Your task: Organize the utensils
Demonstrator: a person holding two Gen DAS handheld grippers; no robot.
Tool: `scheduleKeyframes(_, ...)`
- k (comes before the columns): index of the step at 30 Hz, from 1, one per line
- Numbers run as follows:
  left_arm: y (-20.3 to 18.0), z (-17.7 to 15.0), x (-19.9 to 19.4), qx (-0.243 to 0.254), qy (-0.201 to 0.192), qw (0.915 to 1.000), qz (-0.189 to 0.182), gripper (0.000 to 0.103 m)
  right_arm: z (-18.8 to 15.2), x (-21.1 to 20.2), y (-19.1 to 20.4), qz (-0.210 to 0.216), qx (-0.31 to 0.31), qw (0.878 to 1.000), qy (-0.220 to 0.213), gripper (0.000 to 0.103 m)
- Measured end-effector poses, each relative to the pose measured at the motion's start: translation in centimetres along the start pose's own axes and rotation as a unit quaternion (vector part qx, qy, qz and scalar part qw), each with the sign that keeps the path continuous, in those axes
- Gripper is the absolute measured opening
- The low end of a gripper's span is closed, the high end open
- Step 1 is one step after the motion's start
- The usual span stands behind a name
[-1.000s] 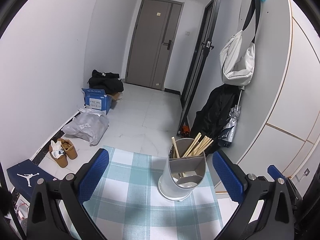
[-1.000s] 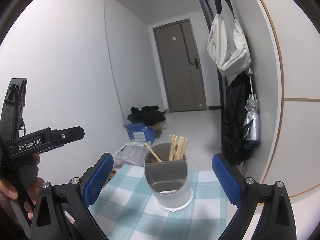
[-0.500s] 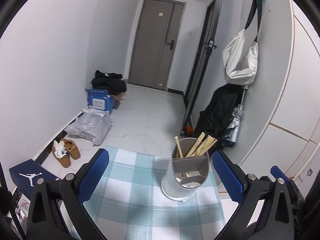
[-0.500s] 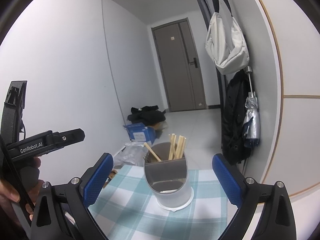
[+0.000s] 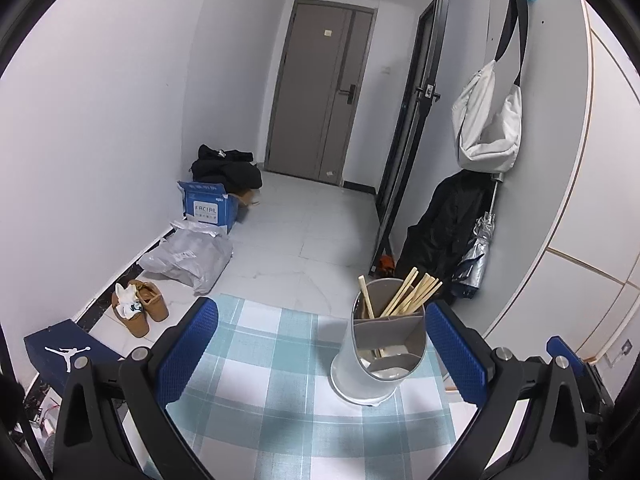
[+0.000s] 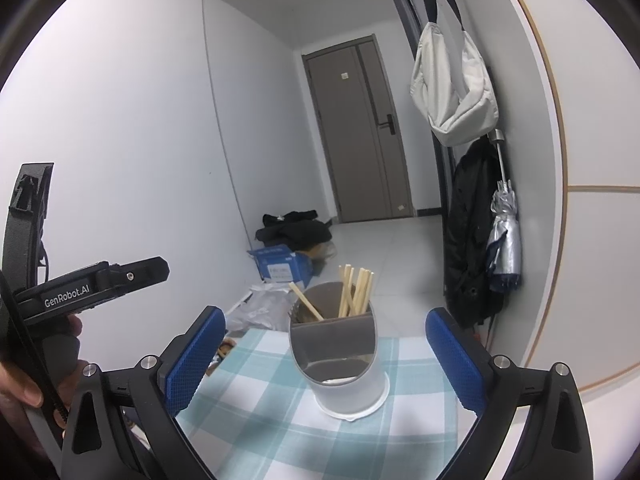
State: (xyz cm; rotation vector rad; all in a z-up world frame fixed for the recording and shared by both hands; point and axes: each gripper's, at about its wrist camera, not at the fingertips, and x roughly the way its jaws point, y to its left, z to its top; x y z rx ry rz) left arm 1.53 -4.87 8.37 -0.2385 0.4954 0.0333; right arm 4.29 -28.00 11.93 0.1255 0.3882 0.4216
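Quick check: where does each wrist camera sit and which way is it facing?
Left wrist: on the left gripper, looking down the hallway over the holder; both blue fingers show, open.
Right wrist: on the right gripper, facing the door; its open fingers, plus a hand gripping the left gripper.
Shared: holder, chopsticks, checked cloth.

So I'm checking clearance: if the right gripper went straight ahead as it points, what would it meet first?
Probably the utensil holder with the chopsticks: it stands on the checked cloth almost centred between the right gripper's open jaws. Depth is unclear.
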Motion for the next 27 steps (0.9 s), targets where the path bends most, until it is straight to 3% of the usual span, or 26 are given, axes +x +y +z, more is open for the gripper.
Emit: scheduleKeyframes(27,0.28,-0.13,0.34,0.002,0.000,0.9999,-0.010,0.102,-0.77,0.84,-0.36,-0.002,0.010,1.000,0.012,0.102)
